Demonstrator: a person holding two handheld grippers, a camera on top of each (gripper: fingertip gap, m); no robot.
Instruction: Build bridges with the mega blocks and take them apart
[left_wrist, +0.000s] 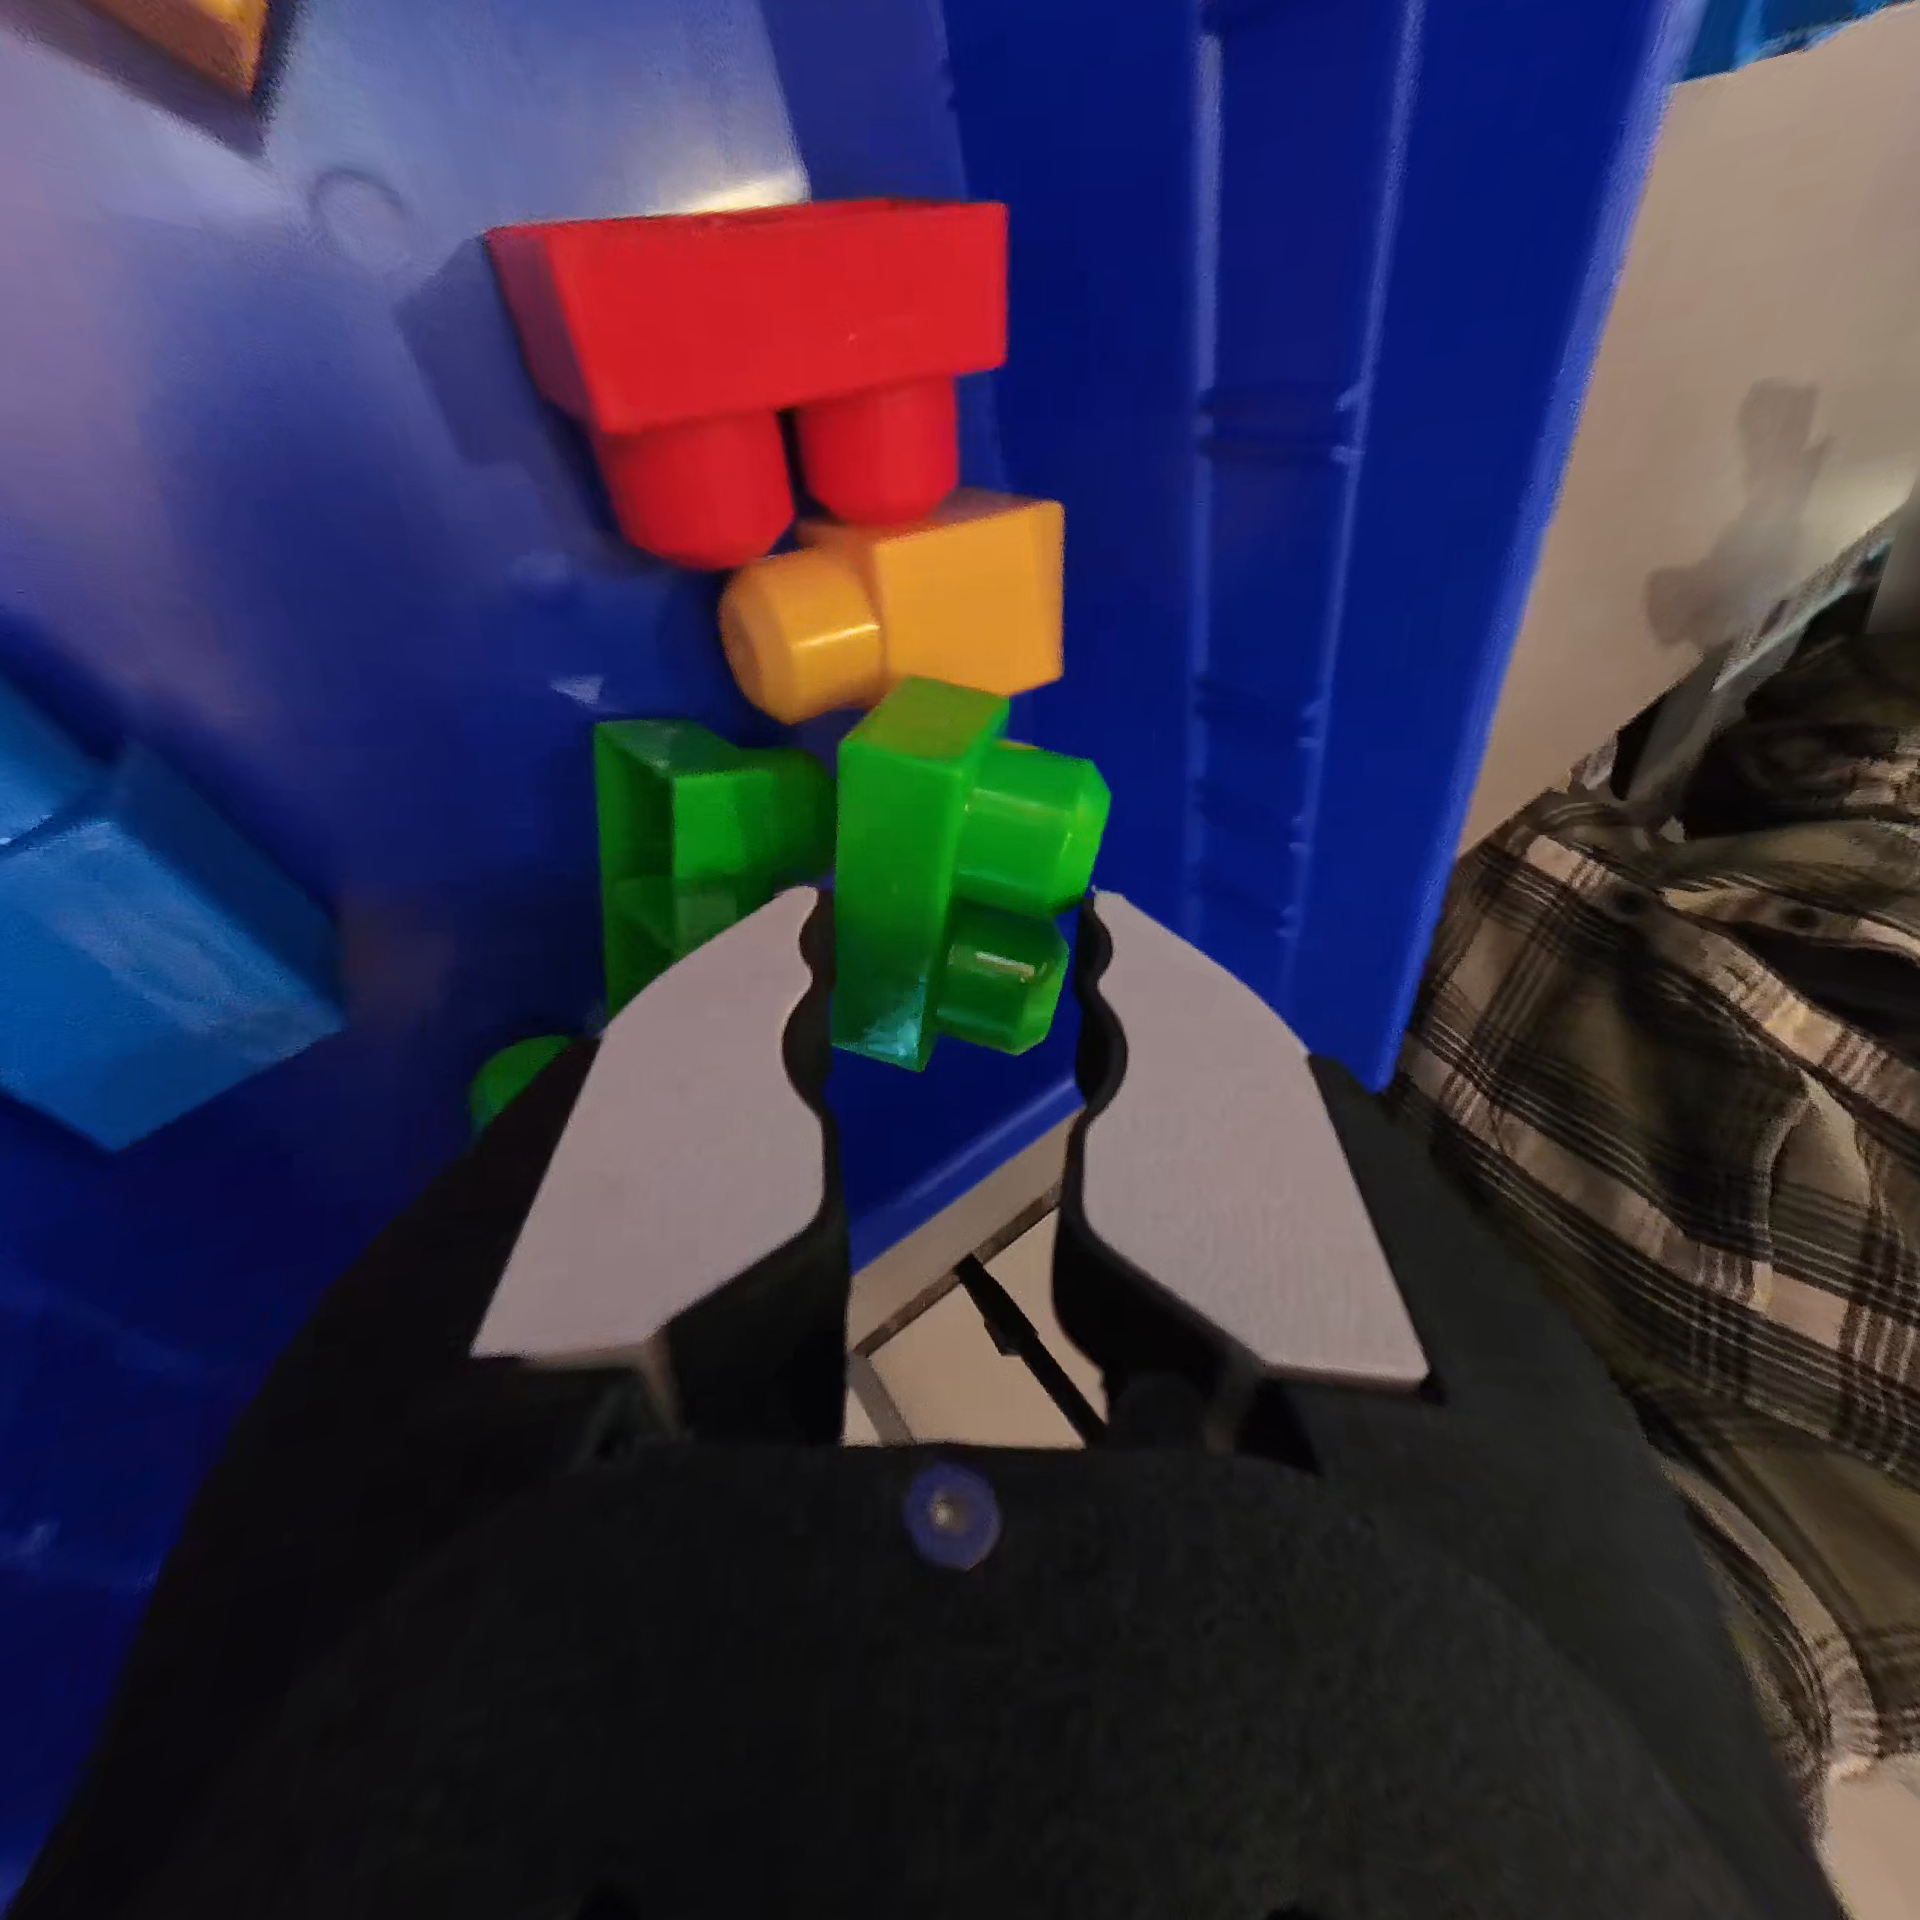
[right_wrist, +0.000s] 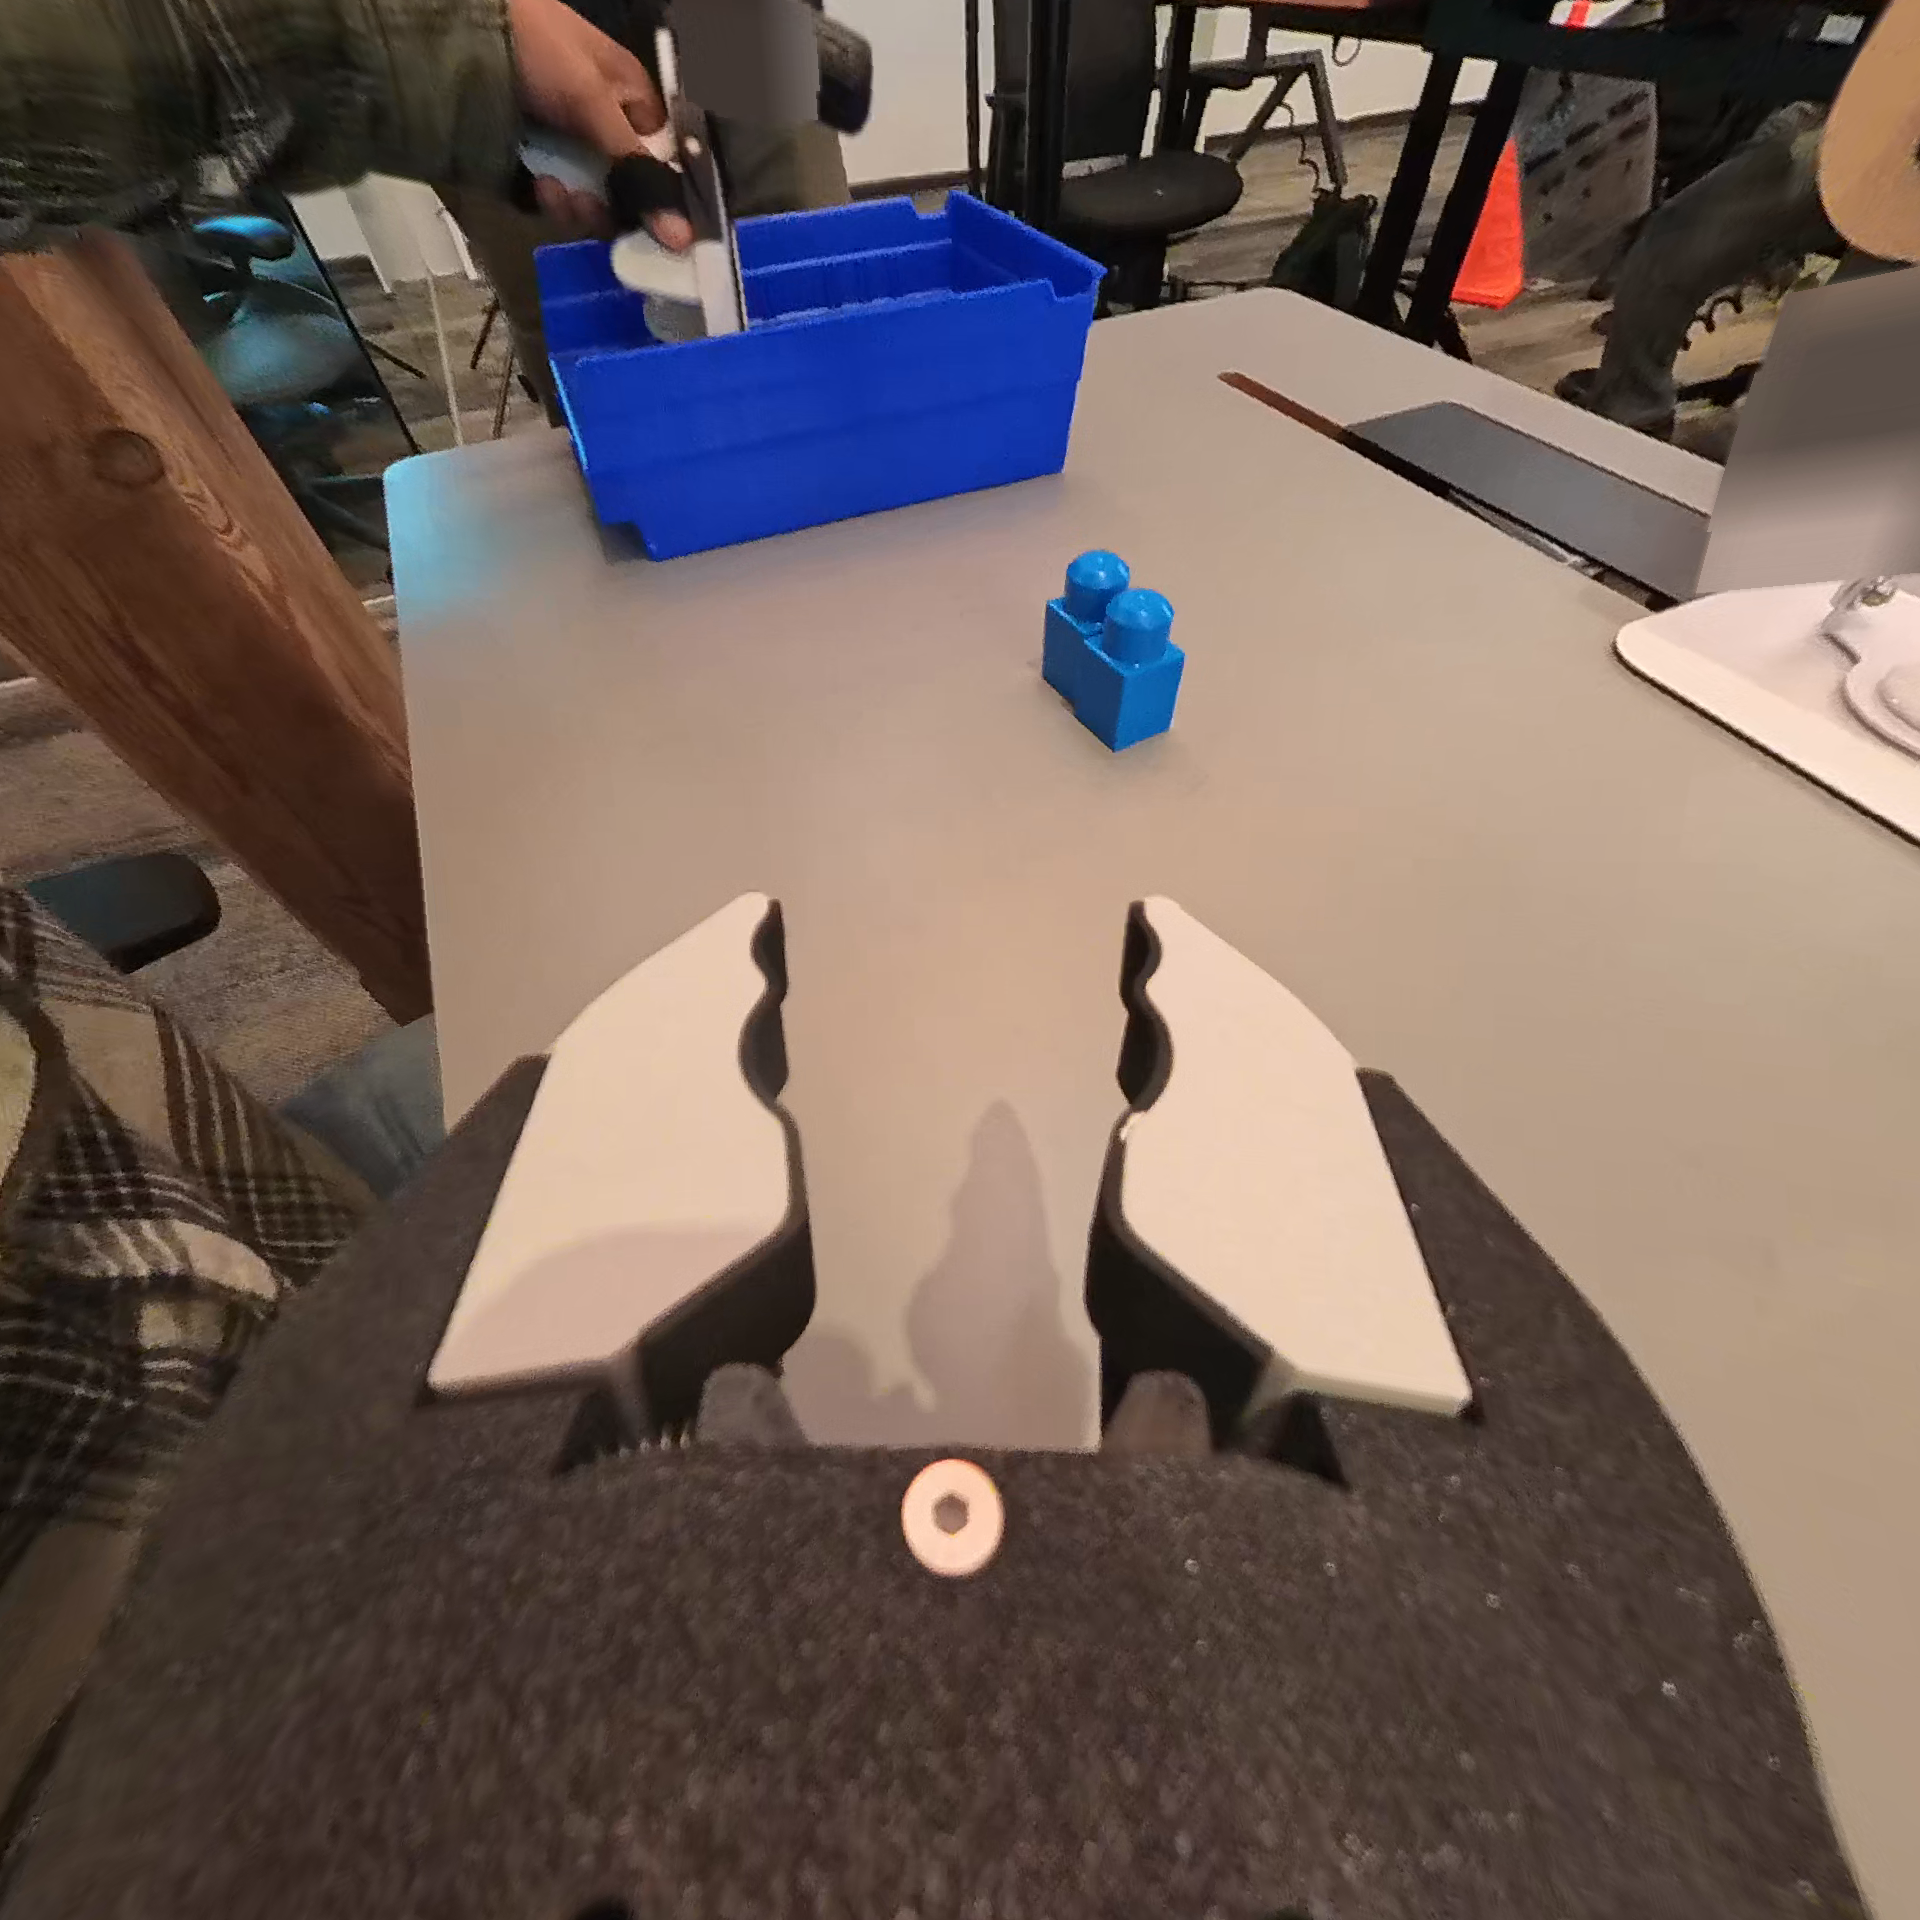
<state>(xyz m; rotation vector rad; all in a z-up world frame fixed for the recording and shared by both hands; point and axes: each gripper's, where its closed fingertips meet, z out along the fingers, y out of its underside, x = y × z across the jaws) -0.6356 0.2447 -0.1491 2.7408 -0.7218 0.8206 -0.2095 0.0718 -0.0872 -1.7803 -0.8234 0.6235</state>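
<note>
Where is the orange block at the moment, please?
In the left wrist view, the orange block lies inside the blue bin, just below the red block and above two green blocks.

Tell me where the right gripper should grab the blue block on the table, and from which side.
Grip the blue block by its square base, across the two long flat side walls, coming down from above or level from the near side. It stands upright on the table with two round studs on top, which would likely slip between flat pads. The right gripper is open, with nothing around the block.
</note>
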